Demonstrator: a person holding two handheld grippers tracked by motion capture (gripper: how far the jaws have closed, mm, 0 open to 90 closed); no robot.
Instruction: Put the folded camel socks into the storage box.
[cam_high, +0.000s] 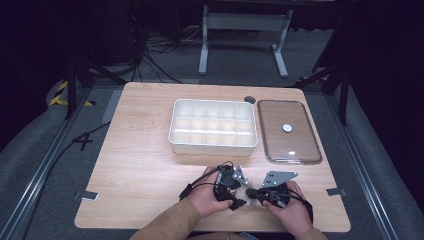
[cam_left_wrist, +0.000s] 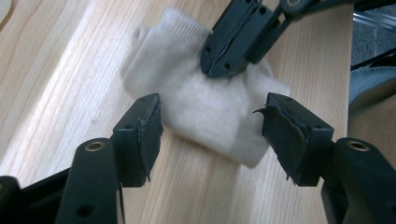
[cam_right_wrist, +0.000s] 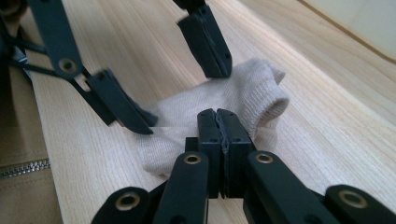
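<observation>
Sock: the cream sock (cam_left_wrist: 205, 105) lies bunched on the wooden table (cam_high: 145, 165), near the table's six o'clock edge, right between your two hands.

Left gripper: your left gripper (cam_left_wrist: 212, 133) has its jaws spread wide, one on each side of the sock, pads off the cloth (the right-hand pad's rubber looks frayed at its edge). In the high view it sits at about seven o'clock from the compartment box, left gripper (cam_high: 239, 199) pointing in toward the sock.

Right gripper: your right gripper (cam_right_wrist: 218, 123) is pinched tight, both jaws pressed together with the sock's fabric at their tips. The left gripper view has that same closed pair coming down from twelve o'clock onto the top of the sock, right gripper (cam_left_wrist: 219, 65).

Sock shape: from the right gripper view the ribbed cuff (cam_right_wrist: 275, 100) opens toward three o'clock, and the rest lies folded flat beneath the jaws.

Hands: your left hand (cam_high: 212, 197) and right hand (cam_high: 289, 207) sit close together, sleeves coming in from six o'clock.

Box: the white compartment box (cam_high: 213, 145) stands at twelve o'clock from the sock, well apart from it.

Lid: the clear lid (cam_high: 305, 150) lies flat just beside the box at its three o'clock side, a white round knob (cam_high: 287, 128) at its middle.
</observation>
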